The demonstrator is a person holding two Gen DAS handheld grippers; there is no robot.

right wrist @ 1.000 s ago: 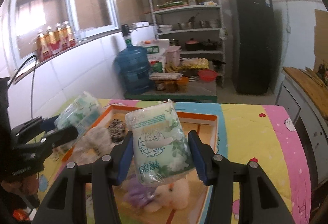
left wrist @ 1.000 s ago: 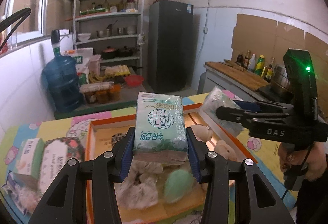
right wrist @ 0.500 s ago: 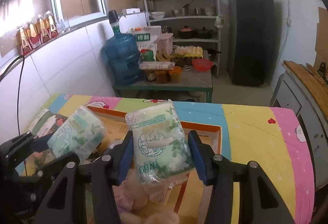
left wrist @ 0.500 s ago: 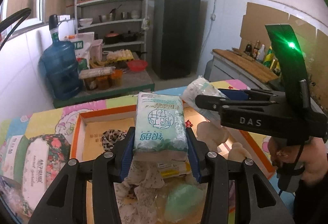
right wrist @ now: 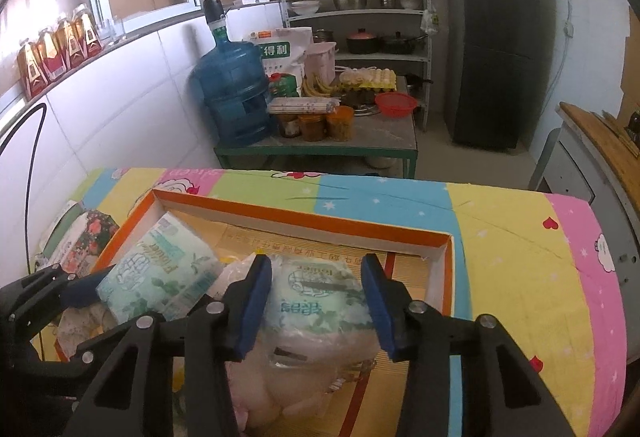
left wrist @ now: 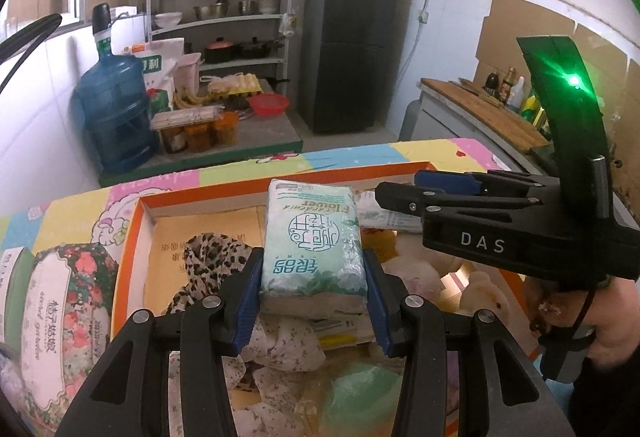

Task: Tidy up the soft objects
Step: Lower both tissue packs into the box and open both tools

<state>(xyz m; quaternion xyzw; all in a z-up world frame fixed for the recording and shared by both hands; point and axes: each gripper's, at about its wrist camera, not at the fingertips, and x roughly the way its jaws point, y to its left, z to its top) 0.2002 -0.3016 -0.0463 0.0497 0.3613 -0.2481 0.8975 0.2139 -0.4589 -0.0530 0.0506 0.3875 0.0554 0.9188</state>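
Observation:
My left gripper [left wrist: 314, 277] is shut on a green tissue pack [left wrist: 314, 237], held upright over the orange box [left wrist: 132, 237]. From the right wrist view that left gripper [right wrist: 80, 293] and its pack [right wrist: 160, 277] hang at the box's left side. My right gripper [right wrist: 316, 297] has a second green tissue pack [right wrist: 316, 301] pressed between its blue pads, and its jaws are closing. This pack lies low inside the orange box [right wrist: 304, 221], on a pale plush toy [right wrist: 280, 377]. In the left wrist view the right gripper [left wrist: 400, 193] reaches in from the right.
Inside the box lie a leopard-print cloth [left wrist: 208, 257], a floral cloth [left wrist: 280, 341], a green soft item [left wrist: 360, 397] and plush toys [left wrist: 480, 297]. Floral tissue boxes [left wrist: 60, 297] stand left of it. The table wears a colourful cloth [right wrist: 520, 237]. A person's hand [left wrist: 600, 325] grips the right handle.
Both grippers have moved forward and down over the orange box. The right gripper's pack now sits lower between the pads, down among the things in the box.

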